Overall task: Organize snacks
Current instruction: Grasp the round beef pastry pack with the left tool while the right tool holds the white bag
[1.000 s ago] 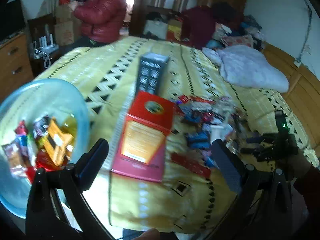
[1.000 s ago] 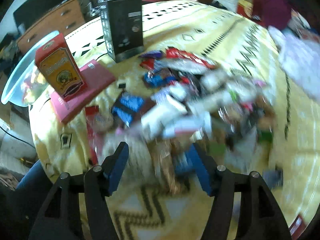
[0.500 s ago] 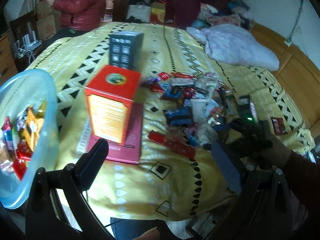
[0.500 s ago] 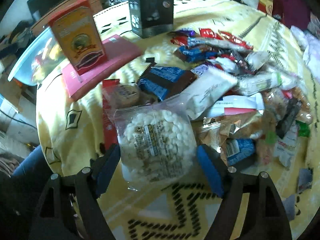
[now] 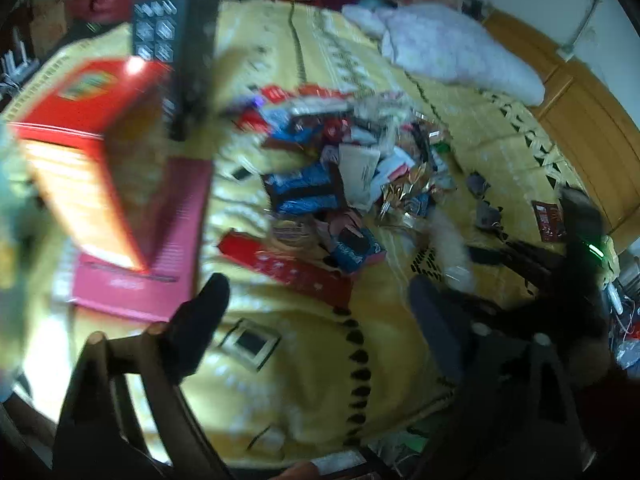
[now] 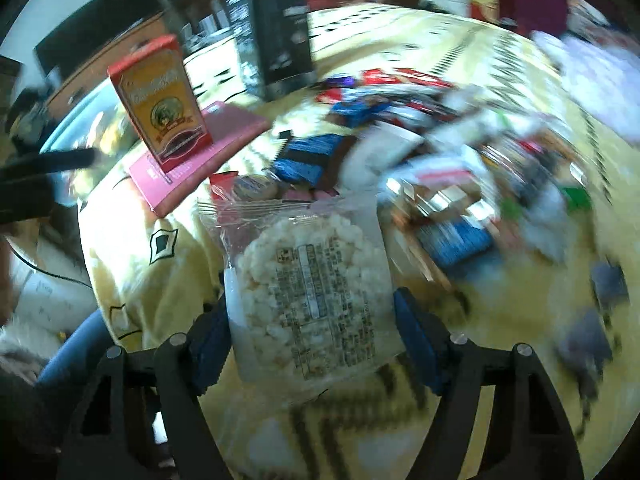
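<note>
Yellow bedspread (image 6: 160, 304); right fingers (image 6: 312, 344) closing around rice-cracker packet (image 6: 312, 280), label unreadable; left fingers (image 5: 316, 320) closing, empty.

Two down-tilted views, shared snack pile (image 5: 352, 176)

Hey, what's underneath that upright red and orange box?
The red and orange box stands upright on a flat pink box, which lies on the yellow bedspread. Whatever is under the pink box is covered.
</note>
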